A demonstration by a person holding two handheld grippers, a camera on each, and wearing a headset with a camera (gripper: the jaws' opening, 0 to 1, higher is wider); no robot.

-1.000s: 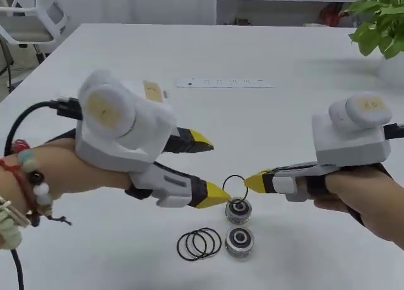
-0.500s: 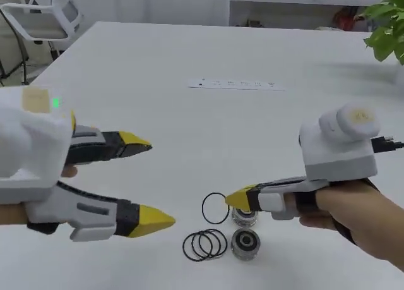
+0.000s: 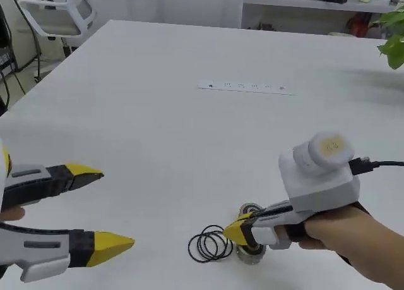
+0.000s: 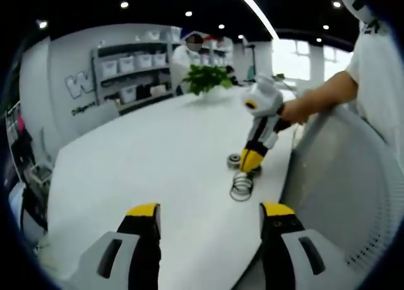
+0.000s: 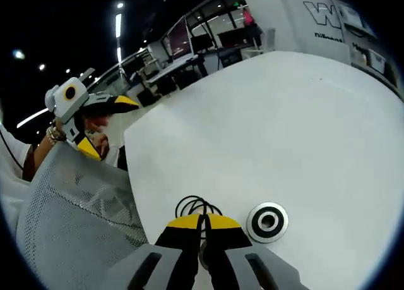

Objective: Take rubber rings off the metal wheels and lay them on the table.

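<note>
Several black rubber rings [image 3: 208,244] lie in a loose pile on the white table [image 3: 189,132], close to its near edge. My right gripper [image 3: 237,230] is shut on a thin rubber ring, which hangs at the pile's right edge. One metal wheel [image 3: 250,210] sits just behind the jaws; a second wheel [image 3: 254,257] is half hidden under them. In the right gripper view, the shut tips [image 5: 202,223] touch the pile [image 5: 196,206], with a wheel [image 5: 267,220] to the right. My left gripper [image 3: 104,208] is open and holds nothing, far to the left. Its own view [image 4: 211,210] looks at the pile [image 4: 241,186].
A flat white power strip [image 3: 246,86] lies across the middle of the table. A white office chair [image 3: 57,12] stands beyond the far left corner, and a green plant [image 3: 394,47] at the right edge. A mesh chair back [image 5: 69,220] is close to the table's near edge.
My right gripper has carried the ring from above the wheel down and left to the pile. My left gripper has drawn back to the left, away from the wheels, still open.
</note>
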